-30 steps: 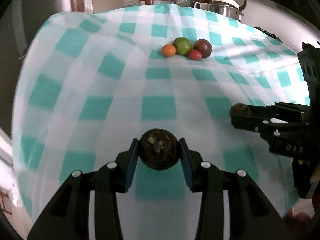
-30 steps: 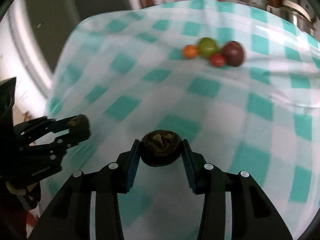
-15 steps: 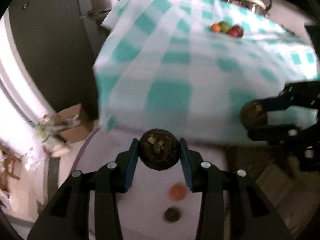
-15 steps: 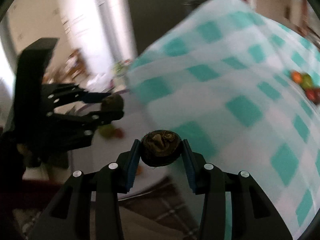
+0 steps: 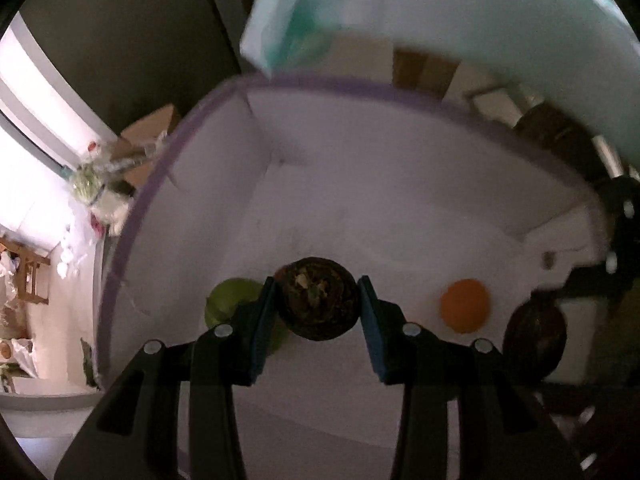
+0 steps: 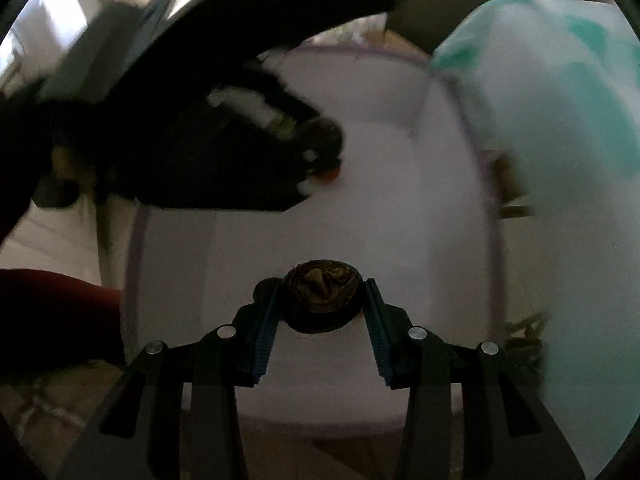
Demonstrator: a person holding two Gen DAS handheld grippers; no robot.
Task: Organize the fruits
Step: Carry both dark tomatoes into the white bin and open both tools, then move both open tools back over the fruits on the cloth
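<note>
My left gripper (image 5: 318, 306) is shut on a dark brown round fruit (image 5: 318, 300) and holds it inside a white bin with a purple rim (image 5: 168, 152). On the bin floor lie a green fruit (image 5: 228, 306), an orange fruit (image 5: 465, 311) and a dark brown fruit (image 5: 534, 338). My right gripper (image 6: 320, 300) is shut on another dark brown fruit (image 6: 320, 298) over the same white bin (image 6: 494, 240). The left gripper shows as a dark blurred shape (image 6: 224, 160) at the upper left of the right wrist view.
The teal-checked tablecloth (image 5: 460, 8) hangs above and beside the bin; it also shows in the right wrist view (image 6: 560, 100). A cardboard box and clutter (image 5: 120, 168) lie on the floor to the left of the bin. A dark wall stands behind.
Both grippers have swung away from the table top and down over the white bin, each still holding its dark fruit. The fruits on the table have left view.
</note>
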